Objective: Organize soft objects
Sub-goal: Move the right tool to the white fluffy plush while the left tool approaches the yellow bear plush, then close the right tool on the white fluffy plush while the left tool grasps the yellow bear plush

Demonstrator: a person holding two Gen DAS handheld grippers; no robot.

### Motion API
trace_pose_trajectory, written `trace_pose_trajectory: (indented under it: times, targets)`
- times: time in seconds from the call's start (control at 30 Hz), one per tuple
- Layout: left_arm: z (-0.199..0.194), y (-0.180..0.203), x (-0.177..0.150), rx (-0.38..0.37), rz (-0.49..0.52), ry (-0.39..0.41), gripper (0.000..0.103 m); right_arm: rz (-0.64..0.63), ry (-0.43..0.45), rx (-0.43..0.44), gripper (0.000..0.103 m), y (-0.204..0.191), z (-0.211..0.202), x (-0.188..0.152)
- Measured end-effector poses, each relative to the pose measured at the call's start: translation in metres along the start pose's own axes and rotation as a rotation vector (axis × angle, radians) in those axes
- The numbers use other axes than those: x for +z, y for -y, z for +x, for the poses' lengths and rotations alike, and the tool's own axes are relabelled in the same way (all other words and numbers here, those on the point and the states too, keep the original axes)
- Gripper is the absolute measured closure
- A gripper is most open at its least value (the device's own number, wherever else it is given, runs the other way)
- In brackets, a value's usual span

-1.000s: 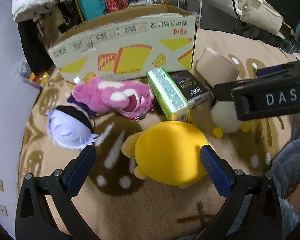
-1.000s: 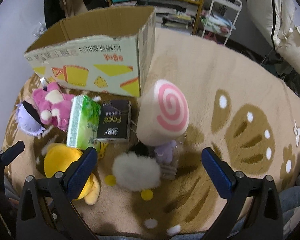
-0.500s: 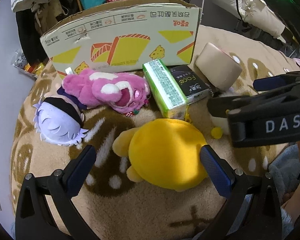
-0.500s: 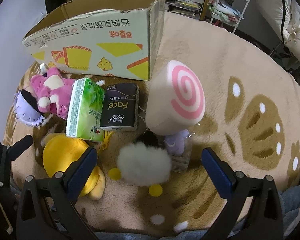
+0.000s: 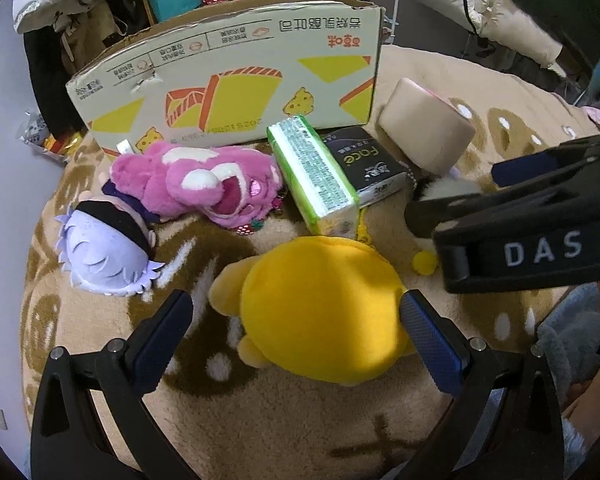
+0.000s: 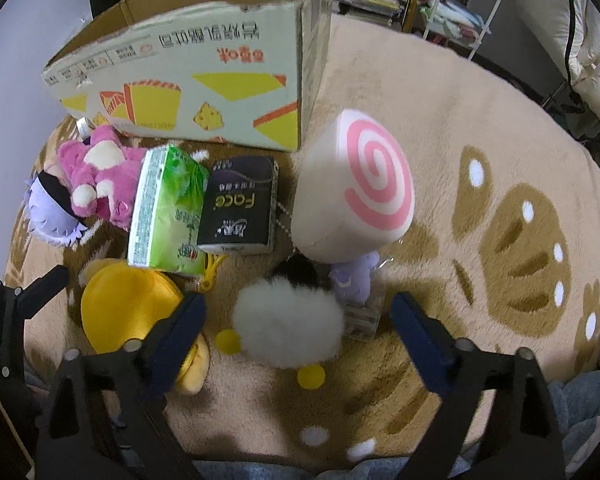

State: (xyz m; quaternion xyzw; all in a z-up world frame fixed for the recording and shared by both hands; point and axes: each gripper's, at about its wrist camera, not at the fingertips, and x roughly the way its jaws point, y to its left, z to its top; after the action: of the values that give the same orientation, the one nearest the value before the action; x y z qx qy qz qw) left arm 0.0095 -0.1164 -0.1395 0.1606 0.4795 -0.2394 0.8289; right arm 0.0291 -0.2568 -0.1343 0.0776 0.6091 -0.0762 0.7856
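A yellow plush (image 5: 320,308) lies on the beige rug between the fingers of my left gripper (image 5: 296,336), which is open, with its left pad clear of the toy. My right gripper (image 6: 298,332) straddles a white fluffy plush (image 6: 288,328) with yellow feet. Its jaws are closing and both pads still stand off the fur. Its black body (image 5: 532,248) crosses the left wrist view. A pink plush (image 5: 196,180), a purple-haired plush (image 5: 104,256) and a pink-swirl roll cushion (image 6: 356,184) lie nearby.
An open cardboard box (image 6: 204,64) stands behind the toys. A green tissue pack (image 6: 164,212) and a black tissue pack (image 6: 240,204) lie in front of it. A small purple figure in a clear case (image 6: 352,280) sits under the cushion. Shelves and a white rack stand behind.
The right gripper's jaws have drawn a little closer around the white fluffy plush, and its view has tipped further down. The left gripper stays open over the yellow plush.
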Motion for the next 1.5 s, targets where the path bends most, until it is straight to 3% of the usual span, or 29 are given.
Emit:
trace_pose_trajectory:
  times: [0.23,0.37,0.57,1.13,1.5]
  targets:
    - [0.004,0.004,0.000,-0.026,0.003,-0.017,0.001,0.050,-0.018,0.058,0.024,0.013,0.006,0.003]
    - [0.008,0.006,-0.001,-0.024,0.011,-0.041,0.001,0.045,-0.040,0.079,0.052,0.016,0.012,0.008]
    - [0.013,0.009,-0.002,-0.018,0.023,-0.063,0.001,0.032,-0.036,0.112,0.063,0.014,0.018,0.009]
    - [0.026,0.017,-0.003,-0.001,0.030,-0.080,0.001,0.048,-0.084,0.101,0.071,0.011,0.041,0.003]
    - [0.038,0.019,-0.005,-0.031,0.021,-0.103,0.009,0.039,-0.093,0.090,0.071,0.004,0.055,0.002]
